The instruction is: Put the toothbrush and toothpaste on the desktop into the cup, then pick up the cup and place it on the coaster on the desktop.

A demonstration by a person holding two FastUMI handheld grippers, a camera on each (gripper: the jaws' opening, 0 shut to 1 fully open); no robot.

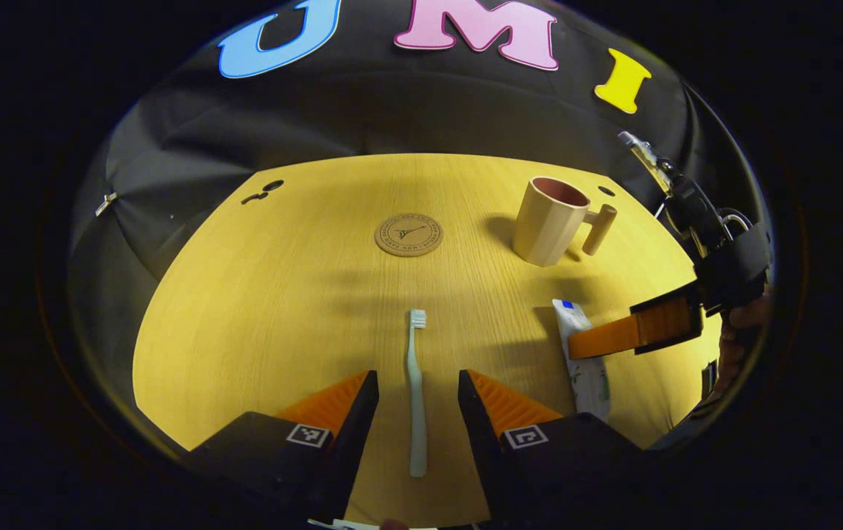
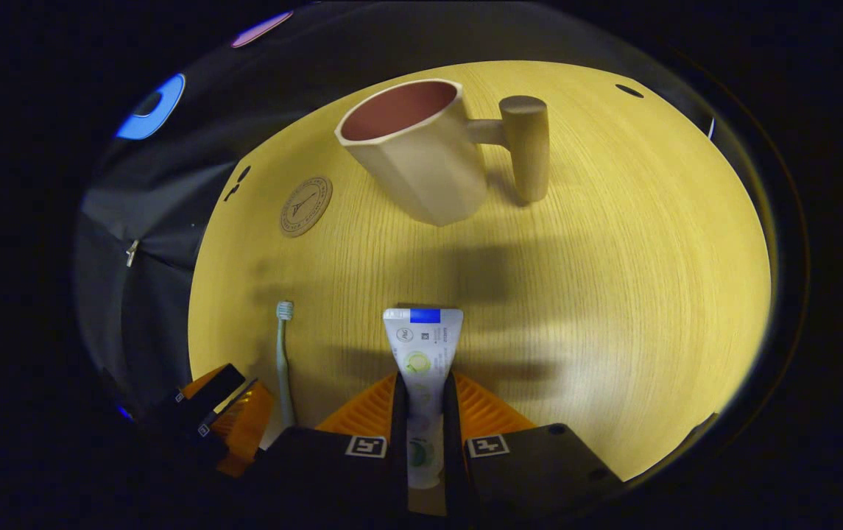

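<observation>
A pale toothbrush [image 1: 415, 390] lies flat on the wooden desktop [image 1: 281, 294], bristles pointing away. My left gripper [image 1: 417, 401] is open, its fingers standing either side of the handle with gaps. The white toothpaste tube [image 2: 421, 346] lies on the desk, and my right gripper [image 2: 422, 401] is shut on its lower part. In the left gripper view the right gripper [image 1: 601, 342] crosses the toothpaste tube [image 1: 587, 383]. A beige cup [image 2: 421, 154] with a peg handle stands upright beyond it. The round cork coaster [image 1: 408, 235] lies left of the cup [image 1: 548, 221].
Dark holes [image 1: 266, 188] mark the desktop's far left corner. Black cloth walls the desk at the back and left. A person's hand [image 1: 738, 331] holds the right gripper at the desk's right edge. The left gripper [image 2: 226, 416] sits low left in the right gripper view, beside the toothbrush [image 2: 285, 353].
</observation>
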